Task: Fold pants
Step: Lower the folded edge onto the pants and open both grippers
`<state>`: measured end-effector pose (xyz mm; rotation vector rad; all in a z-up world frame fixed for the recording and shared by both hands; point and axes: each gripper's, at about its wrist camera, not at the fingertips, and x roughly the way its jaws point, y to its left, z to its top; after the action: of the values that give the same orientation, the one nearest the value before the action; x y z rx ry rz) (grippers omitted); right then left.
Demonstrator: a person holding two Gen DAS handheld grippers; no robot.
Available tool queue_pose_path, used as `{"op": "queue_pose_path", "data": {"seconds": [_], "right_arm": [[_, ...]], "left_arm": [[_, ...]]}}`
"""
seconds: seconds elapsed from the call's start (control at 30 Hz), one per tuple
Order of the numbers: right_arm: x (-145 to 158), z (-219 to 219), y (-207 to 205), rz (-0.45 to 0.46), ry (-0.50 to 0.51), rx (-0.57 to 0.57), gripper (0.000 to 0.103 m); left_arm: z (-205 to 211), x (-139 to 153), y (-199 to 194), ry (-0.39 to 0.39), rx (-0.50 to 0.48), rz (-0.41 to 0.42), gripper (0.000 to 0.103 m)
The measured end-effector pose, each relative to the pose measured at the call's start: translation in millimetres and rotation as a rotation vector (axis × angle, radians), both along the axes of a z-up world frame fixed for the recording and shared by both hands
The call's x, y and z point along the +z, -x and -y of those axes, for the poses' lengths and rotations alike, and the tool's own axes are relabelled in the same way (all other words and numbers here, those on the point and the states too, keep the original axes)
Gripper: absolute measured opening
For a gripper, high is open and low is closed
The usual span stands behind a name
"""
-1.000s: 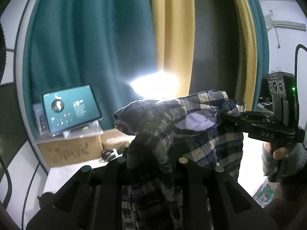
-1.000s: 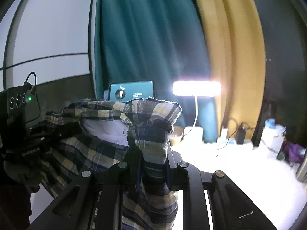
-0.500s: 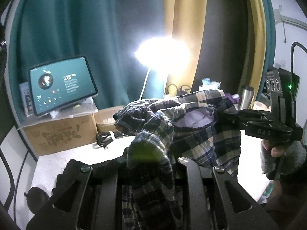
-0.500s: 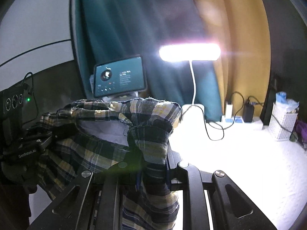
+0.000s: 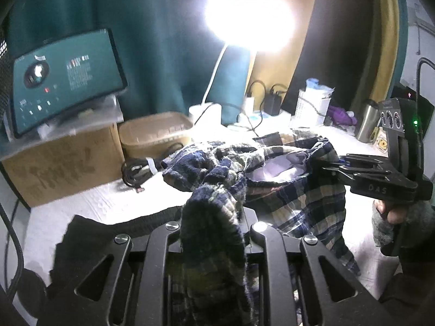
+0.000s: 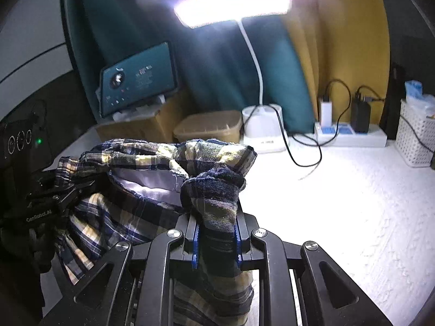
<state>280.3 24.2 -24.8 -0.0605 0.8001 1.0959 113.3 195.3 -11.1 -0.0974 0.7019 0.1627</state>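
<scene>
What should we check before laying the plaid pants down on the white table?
1. Left gripper clamped on the blue-and-yellow plaid flannel pants: ok.
2. Right gripper clamped on the waistband: ok.
3. Waistband spread between the grippers: ok, it sags slightly.
4. White textured tabletop ahead bare: ok.
5. Loose black cable outside the landing area: cannot tell.
6. Legs hanging untwisted: cannot tell, hidden below.

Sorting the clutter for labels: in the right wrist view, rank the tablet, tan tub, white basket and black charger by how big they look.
1. tablet
2. tan tub
3. white basket, partly cut off by the frame edge, so unsure against the tub
4. black charger
</scene>
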Motion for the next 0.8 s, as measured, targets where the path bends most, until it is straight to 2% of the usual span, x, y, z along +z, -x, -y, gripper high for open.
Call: {"op": "queue_pose_path", "data": {"seconds": [0.43, 0.53, 0.6, 0.7, 0.8], "right_arm": [[-64, -34, -35, -0.128, 0.091, 0.014, 0.019], [-74, -39, -37, -0.148, 0.111, 0.016, 0.019], [-78, -41, -40, -0.161, 0.120, 0.014, 0.019], [-82, -42, -47, -0.176, 0.134, -0.005, 0.029], [-84, -39, -53, -0.191, 0.137, -0.032, 0.036]], "left_arm": [[-30, -49, -32, 0.083, 0.031, -0.130, 0.019], [-37, -60, -36, 0.090, 0.051, -0.164, 0.024], [-44, -65, -37, 0.105, 0.067, -0.178, 0.031], [-54, -68, -35, 0.135, 0.094, -0.179, 0.041], [-58, -66, -32, 0.147, 0.112, -0.175, 0.045]]}}
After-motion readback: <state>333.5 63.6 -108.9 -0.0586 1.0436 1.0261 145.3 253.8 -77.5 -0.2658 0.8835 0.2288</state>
